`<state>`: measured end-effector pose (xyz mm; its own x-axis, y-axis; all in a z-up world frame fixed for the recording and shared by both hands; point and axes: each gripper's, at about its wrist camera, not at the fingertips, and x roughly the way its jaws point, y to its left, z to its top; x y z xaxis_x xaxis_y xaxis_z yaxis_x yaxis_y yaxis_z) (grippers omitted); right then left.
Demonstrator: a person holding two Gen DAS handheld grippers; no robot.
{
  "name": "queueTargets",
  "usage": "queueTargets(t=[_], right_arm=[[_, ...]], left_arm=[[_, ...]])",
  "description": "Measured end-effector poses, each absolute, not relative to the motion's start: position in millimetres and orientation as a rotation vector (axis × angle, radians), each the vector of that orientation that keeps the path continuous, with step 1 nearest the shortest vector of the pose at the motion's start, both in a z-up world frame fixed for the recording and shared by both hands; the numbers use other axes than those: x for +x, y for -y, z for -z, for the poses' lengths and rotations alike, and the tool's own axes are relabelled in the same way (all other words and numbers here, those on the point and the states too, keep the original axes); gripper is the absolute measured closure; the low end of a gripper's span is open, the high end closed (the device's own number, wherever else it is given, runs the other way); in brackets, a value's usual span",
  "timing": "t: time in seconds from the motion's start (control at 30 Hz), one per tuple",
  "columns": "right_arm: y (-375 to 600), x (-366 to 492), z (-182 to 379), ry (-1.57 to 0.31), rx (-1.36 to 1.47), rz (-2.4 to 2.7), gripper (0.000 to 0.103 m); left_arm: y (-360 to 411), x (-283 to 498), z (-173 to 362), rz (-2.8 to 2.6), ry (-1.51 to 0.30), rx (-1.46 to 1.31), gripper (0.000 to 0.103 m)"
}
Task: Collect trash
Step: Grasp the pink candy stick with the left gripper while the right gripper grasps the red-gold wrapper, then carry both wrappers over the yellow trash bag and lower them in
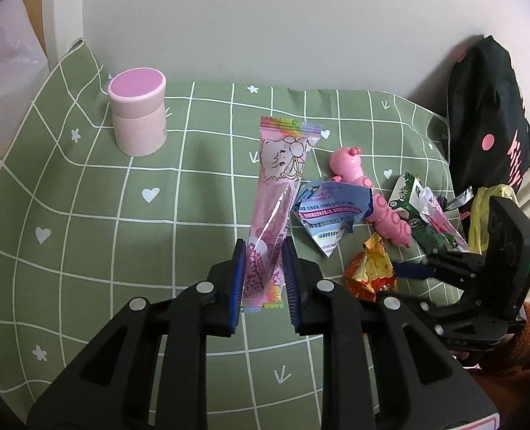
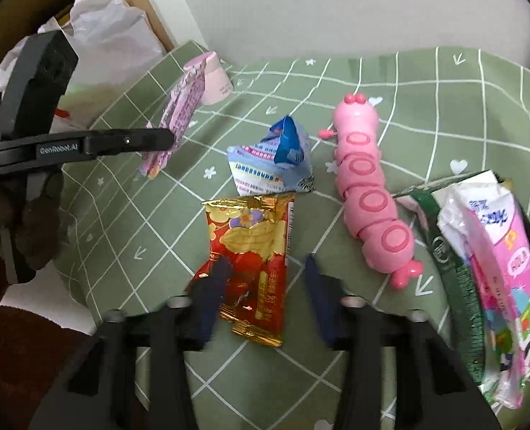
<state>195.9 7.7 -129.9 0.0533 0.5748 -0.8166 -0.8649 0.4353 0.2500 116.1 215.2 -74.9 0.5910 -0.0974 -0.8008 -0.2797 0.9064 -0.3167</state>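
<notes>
My left gripper (image 1: 263, 254) is shut on the lower end of a long pink snack wrapper (image 1: 283, 165), which hangs lifted off the green checked cloth (image 1: 86, 215); in the right wrist view that wrapper (image 2: 182, 114) dangles from the left fingers. My right gripper (image 2: 266, 268) points down over a red and gold wrapper (image 2: 254, 247) lying on the cloth. Its jaws straddle the wrapper: the left finger overlaps it and the right finger stands clear, so the gripper is open. A crumpled blue wrapper (image 2: 272, 165) lies just beyond.
A pink caterpillar toy (image 2: 369, 186) lies right of the wrappers. Crushed green and pink cartons (image 2: 480, 261) sit at the far right. A pink jar (image 1: 138, 111) stands at the back left, a black bag (image 1: 487, 114) at the back right. A white plastic bag (image 2: 104, 36) sits beyond the table's left edge.
</notes>
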Motion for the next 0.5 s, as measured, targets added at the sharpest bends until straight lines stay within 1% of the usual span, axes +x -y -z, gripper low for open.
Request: queueTargets(t=[0.07, 0.13, 0.27, 0.5], right_arm=[[-5.8, 194.5, 127.1, -1.021, -0.343, -1.123, 0.088], [-3.1, 193.0, 122.0, -1.002, -0.346, -1.116, 0.091], [6.0, 192.2, 108.5, -0.958, -0.349, -1.073, 0.093], [35.8, 203.2, 81.4, -0.909, -0.281, -0.945, 0.093]], left_arm=[[-214.9, 116.8, 74.1, -0.103, -0.939, -0.438, 0.084], [-213.7, 117.8, 72.8, -0.093, -0.936, -0.432, 0.084], [-205.3, 122.9, 70.6, -0.06, -0.939, -0.402, 0.084], [-184.6, 140.6, 61.8, 0.041, -0.916, -0.375, 0.084]])
